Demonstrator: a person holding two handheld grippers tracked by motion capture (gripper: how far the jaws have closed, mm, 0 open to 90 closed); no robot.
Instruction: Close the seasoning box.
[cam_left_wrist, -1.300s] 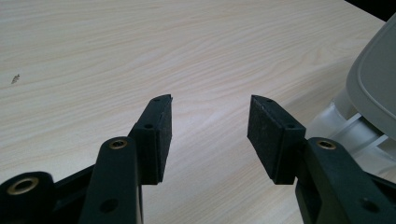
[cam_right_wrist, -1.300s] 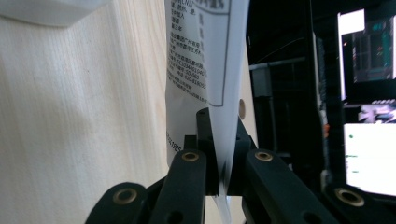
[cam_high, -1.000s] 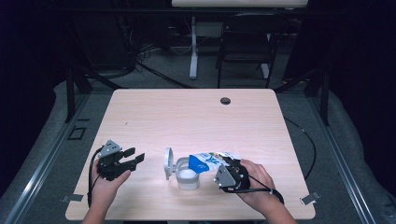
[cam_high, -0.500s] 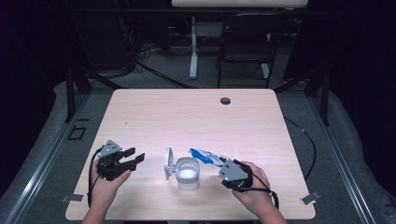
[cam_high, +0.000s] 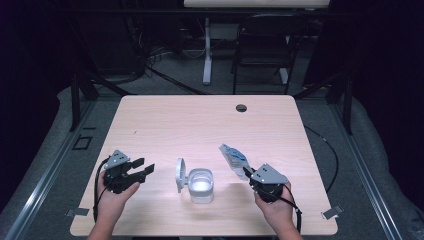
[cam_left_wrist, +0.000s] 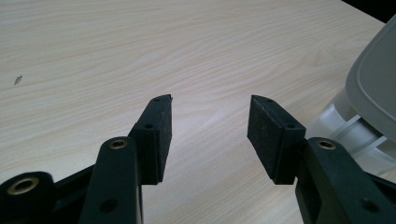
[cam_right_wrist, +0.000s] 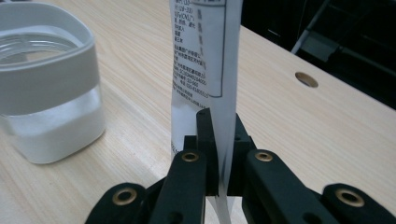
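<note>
A clear plastic container (cam_high: 201, 185) with a grey rim stands near the table's front edge, its hinged grey lid (cam_high: 179, 174) swung open to its left. To its right my right gripper (cam_high: 248, 172) is shut on a thin blue and white printed packet (cam_high: 233, 156), which sticks up and away from the jaws. In the right gripper view the packet (cam_right_wrist: 205, 60) rises pinched between the two pads, and the container (cam_right_wrist: 46, 84) sits at left. My left gripper (cam_high: 145, 168) rests open left of the container with nothing between its pads (cam_left_wrist: 163, 135); the container's lid (cam_left_wrist: 373, 93) shows at its right.
The wooden table (cam_high: 200, 125) has a round cable hole (cam_high: 241, 107) near its far edge. Behind the table stand a dark chair (cam_high: 262, 55) and a white stand (cam_high: 206, 50). Cables trail from both grippers off the table's front corners.
My right gripper has carried the packet to the right, away from above the container, and a little lower. The left gripper has stayed where it was.
</note>
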